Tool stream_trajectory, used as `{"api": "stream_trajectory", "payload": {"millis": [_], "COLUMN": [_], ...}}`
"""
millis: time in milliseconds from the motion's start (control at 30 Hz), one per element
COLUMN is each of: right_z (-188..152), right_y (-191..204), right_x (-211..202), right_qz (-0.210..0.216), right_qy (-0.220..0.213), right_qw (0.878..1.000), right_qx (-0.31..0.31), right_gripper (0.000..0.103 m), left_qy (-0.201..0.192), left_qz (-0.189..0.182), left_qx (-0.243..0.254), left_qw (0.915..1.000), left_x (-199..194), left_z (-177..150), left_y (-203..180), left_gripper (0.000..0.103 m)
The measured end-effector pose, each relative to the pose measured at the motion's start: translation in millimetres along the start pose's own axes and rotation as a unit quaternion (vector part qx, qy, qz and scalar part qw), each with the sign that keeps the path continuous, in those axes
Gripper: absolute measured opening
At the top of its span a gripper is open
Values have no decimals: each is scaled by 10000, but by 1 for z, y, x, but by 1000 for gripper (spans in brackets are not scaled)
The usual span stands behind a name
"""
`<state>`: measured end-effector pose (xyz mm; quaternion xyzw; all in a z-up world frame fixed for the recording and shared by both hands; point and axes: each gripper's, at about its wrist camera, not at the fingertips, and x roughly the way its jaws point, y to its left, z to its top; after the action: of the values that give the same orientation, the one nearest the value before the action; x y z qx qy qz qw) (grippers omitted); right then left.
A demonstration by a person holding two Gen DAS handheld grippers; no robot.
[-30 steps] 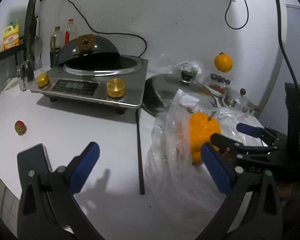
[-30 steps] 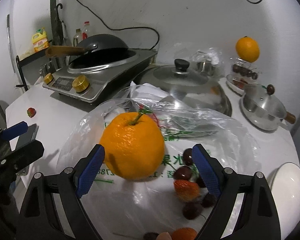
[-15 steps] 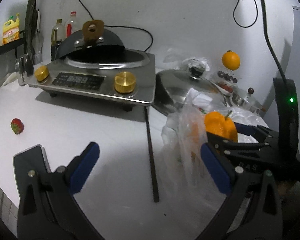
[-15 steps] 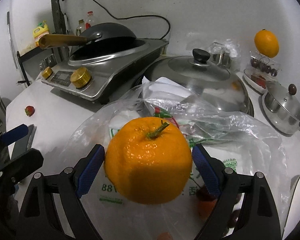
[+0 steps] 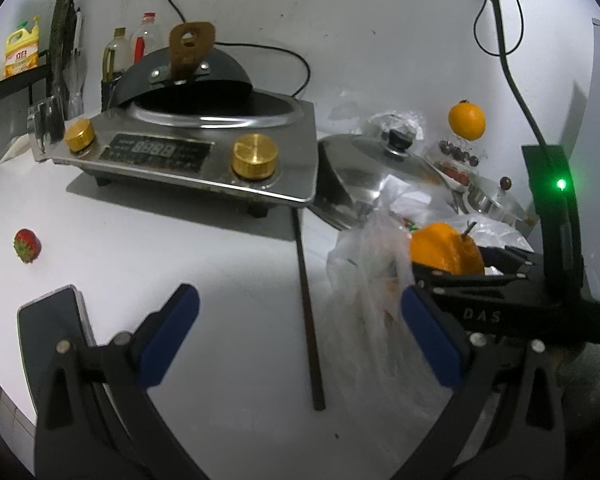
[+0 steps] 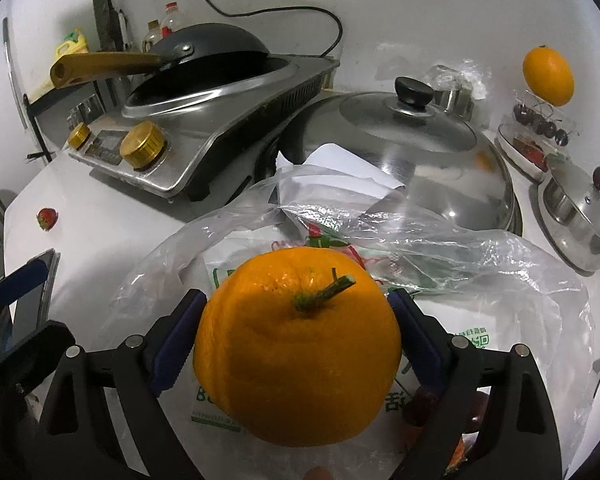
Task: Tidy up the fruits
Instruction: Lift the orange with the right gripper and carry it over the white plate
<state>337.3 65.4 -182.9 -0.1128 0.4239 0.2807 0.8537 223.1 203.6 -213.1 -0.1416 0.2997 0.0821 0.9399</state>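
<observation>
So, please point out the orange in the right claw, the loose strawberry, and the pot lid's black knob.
Orange point(image 6: 296, 344): right wrist view, middle of its peel.
Strawberry point(image 5: 27, 245): left wrist view, red body.
Black knob point(image 6: 414, 91): right wrist view, top of knob.

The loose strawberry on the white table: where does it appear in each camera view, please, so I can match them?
Left wrist view: the strawberry lies at the far left edge, alone on the table, left of the induction cooker.
Right wrist view: the strawberry lies at the middle left, below and left of the cooker.
Shared landmark: the cooker's larger brass knob.
</observation>
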Motion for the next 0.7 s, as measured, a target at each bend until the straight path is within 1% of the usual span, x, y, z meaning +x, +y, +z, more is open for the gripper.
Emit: {"api": "stream_trajectory", "payload": {"millis": [300,533,700], "right_z": [-6,-9,-13], "right_y": [3,0,-9], "right_x": [-12,-38,-62], "right_qz": [73,55,5], "right_qy": [-62,-300,-469], "right_qw": [10000,9995,9989], "right_qx": [7,36,83], "right_gripper": [90,90,90], "left_qy": [-29,-164,-258], "left_qz": [58,29,-7], "left_qx": [33,100,172], "left_qw": [10000,9998,9995], "left_x": [-10,-25,-38], "left_z": [0,0,0], "left_y": [-3,-14,-28], "left_gripper": [102,102,102]}}
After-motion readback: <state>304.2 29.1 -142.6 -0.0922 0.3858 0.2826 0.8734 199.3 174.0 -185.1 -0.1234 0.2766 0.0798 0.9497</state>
